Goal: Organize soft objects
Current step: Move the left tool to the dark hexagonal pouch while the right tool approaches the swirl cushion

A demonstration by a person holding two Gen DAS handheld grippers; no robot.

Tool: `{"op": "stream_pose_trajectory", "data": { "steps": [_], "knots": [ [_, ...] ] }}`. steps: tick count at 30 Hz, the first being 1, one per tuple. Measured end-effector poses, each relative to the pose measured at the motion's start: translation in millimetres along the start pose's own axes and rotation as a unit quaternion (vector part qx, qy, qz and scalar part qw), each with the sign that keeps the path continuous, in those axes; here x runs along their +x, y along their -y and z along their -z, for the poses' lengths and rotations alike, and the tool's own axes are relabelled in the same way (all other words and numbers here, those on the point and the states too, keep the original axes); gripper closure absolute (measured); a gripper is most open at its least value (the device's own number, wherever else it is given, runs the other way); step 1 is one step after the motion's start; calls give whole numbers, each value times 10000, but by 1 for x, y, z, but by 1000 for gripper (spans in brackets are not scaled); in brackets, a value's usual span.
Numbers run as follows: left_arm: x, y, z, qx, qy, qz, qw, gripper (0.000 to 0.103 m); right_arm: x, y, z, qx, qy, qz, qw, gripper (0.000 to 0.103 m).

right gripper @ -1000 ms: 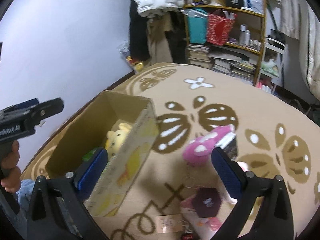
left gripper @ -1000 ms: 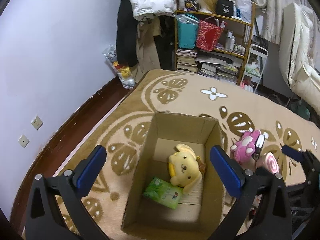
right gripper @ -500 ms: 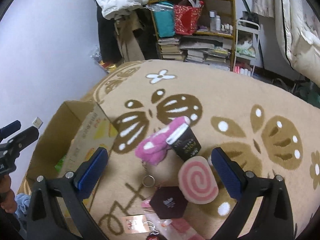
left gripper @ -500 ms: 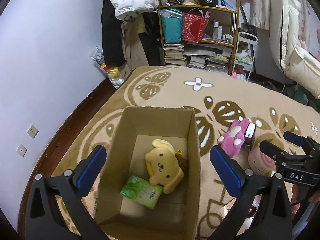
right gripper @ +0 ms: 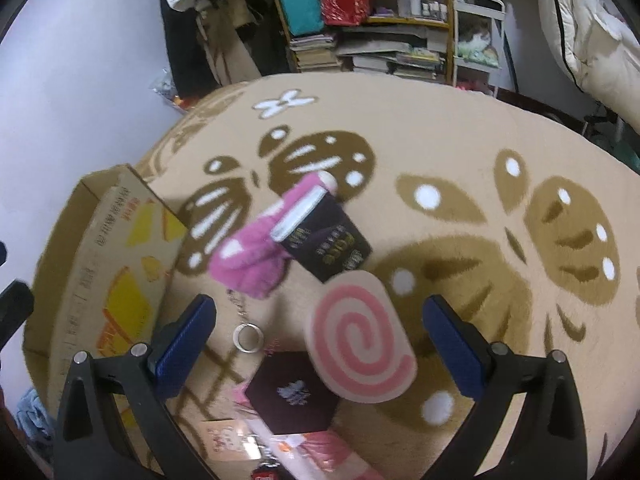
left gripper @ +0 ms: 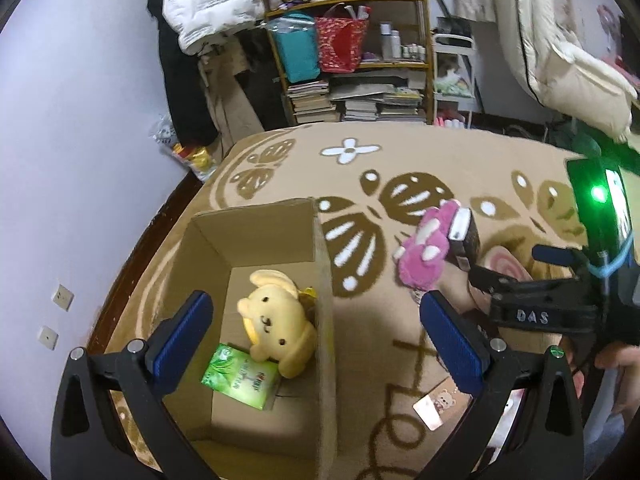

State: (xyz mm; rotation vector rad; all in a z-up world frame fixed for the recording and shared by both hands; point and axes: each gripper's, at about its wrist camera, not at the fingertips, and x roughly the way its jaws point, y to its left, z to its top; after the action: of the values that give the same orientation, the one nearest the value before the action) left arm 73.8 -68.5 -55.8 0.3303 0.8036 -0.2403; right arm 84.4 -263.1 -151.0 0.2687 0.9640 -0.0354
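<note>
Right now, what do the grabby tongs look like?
Both tongs, left and right, have black triangular arms with silver bolts and blue ribbed pads. From the left camera, the right one shows white "DAS" lettering, a green light and a blue cable.

My left gripper (left gripper: 316,344) hangs with its blue-padded fingers (left gripper: 182,334) spread wide, nothing between them. My right gripper (right gripper: 320,348) is equally wide, empty, fingers (right gripper: 452,346) angled downward. Beyond my left gripper's right finger, my hand (left gripper: 612,364) grips the right gripper's handle.
</note>
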Motion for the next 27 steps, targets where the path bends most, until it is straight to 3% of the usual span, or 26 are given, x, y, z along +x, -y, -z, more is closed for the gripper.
{"op": "stream_pose_trajectory", "data": {
  "steps": [6,17,24,27],
  "knots": [
    [2,32,11,284,-148,266,9991,1,9,19,5,290,-178,-1,9994,0],
    [23,65,26,444,-522,668,9954,1,29,34,22,550,-693,-123,9960,12],
    [43,73,35,511,-767,796,9926,1,36,35,25,547,-858,-254,9945,37],
    [51,77,42,519,-819,804,9920,1,37,32,26,429,-887,-184,9950,40]
  ]
}}
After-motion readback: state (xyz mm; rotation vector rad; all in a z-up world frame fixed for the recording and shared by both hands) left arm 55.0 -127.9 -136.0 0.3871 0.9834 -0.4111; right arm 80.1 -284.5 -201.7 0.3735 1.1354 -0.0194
